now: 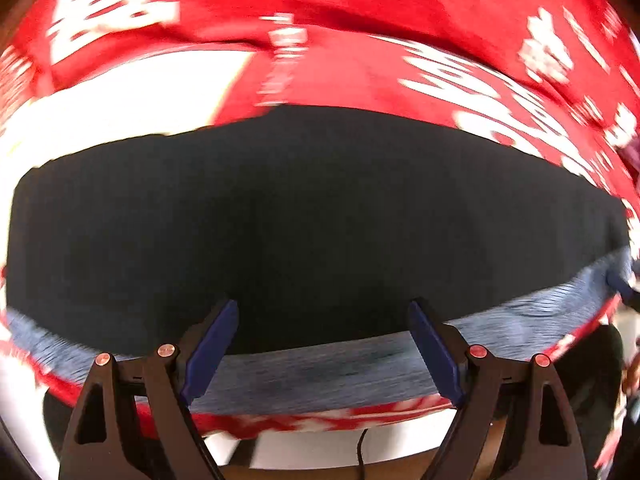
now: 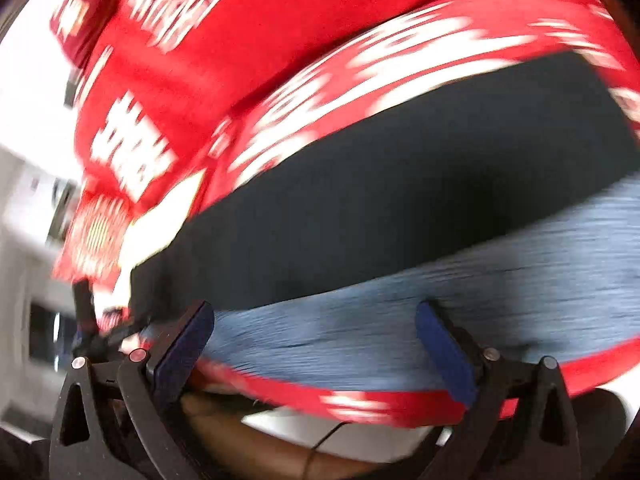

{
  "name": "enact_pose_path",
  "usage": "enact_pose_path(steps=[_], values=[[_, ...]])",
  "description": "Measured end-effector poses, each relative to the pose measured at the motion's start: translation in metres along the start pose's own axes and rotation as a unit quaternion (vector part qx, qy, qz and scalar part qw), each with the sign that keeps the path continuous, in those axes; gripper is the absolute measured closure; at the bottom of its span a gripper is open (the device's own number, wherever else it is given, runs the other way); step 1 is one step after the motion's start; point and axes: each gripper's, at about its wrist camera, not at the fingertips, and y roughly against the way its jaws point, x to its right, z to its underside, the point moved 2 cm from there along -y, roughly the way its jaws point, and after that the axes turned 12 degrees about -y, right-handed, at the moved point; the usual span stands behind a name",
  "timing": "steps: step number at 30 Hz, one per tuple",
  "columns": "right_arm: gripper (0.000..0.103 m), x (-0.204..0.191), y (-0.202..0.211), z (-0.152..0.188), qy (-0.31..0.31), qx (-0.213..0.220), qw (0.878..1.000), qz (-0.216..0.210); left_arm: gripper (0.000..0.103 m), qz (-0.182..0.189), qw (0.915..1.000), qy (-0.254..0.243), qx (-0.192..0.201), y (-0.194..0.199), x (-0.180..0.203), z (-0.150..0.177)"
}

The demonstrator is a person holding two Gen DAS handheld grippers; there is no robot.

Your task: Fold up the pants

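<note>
- The left gripper [image 1: 324, 348] has its fingers [image 1: 210, 350] spread wide with nothing between them; it hangs over the near edge of the pants [image 1: 312, 216].
- The right gripper [image 2: 320, 348] is likewise wide open and empty, poised above the grey-blue band [image 2: 400, 300] of the garment.
- The pants lie as a flat dark slab on the red-and-white patterned cloth [image 1: 360, 8] that covers the counter, with the grey-blue band running along the near edge and the dark part beyond it.
- Both views are smeared, so exact layer edges are hard to read; a pinch taken now could catch only the top layer, or snag the patterned cloth along with the pants.
- The band sits close to the counter's near edge, with only a thin red strip [image 2: 400, 400] of cloth before the drop; a pull towards the near side could drag fabric off.
- A thin dark cable [image 1: 362, 446] shows below the near edge and might be hooked by a low finger.
- Far of the pants the cloth is open, giving room to fold away; on the left in the right-wrist view pale blurred shapes crowd the cloth's edge.
</note>
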Motion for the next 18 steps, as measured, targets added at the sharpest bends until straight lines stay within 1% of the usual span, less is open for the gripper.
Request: enact_pose_path(steps=[3,5,7,8,9,10,11,12,14,15,16,17,18], values=[[0.002,0.040,0.045,-0.012,-0.043,0.058,0.996,0.043,0.016,0.008,0.9991,-0.042,-0.005,-0.004,0.035,-0.015],[0.002,0.051,0.076,-0.011,-0.057,0.095,0.993,0.052,0.016,0.016,0.9975,-0.070,0.002,-0.002,0.058,-0.021],[0.002,0.066,0.101,-0.009,-0.069,0.134,0.986,0.076,0.016,0.021,0.9959,-0.088,0.005,-0.001,0.072,-0.027],[0.001,0.073,0.110,-0.014,-0.074,0.150,0.982,0.092,0.016,0.024,0.9951,-0.096,0.006,-0.002,0.079,-0.031],[0.001,0.073,0.114,-0.014,-0.072,0.162,0.978,0.106,0.016,0.028,0.9944,-0.102,0.006,-0.003,0.088,-0.033],[0.001,0.064,0.115,-0.014,-0.056,0.173,0.978,0.106,0.016,0.030,0.9938,-0.107,0.006,-0.004,0.094,-0.036],[0.001,0.051,0.114,-0.012,-0.034,0.178,0.979,0.096,0.016,0.032,0.9932,-0.112,0.005,-0.006,0.100,-0.039],[0.001,0.035,0.109,-0.012,-0.001,0.176,0.981,0.082,0.016,0.032,0.9928,-0.116,-0.002,-0.012,0.105,-0.040],[0.001,0.009,0.091,-0.010,0.053,0.142,0.987,0.051,0.016,0.019,0.9928,-0.118,-0.003,-0.018,0.107,-0.040],[0.001,0.003,0.080,-0.010,0.067,0.123,0.989,0.054,0.012,0.019,0.9927,-0.119,0.002,-0.017,0.105,-0.038],[0.001,0.007,0.069,-0.012,0.068,0.110,0.988,0.078,0.007,0.014,0.9929,-0.118,-0.001,-0.017,0.102,-0.036],[0.001,0.018,0.063,-0.014,0.058,0.103,0.987,0.106,0.007,0.008,0.9934,-0.114,-0.005,-0.017,0.097,-0.034],[0.001,0.038,0.053,-0.019,0.023,0.092,0.982,0.165,0.007,0.005,0.9943,-0.106,-0.008,-0.016,0.091,-0.034]])
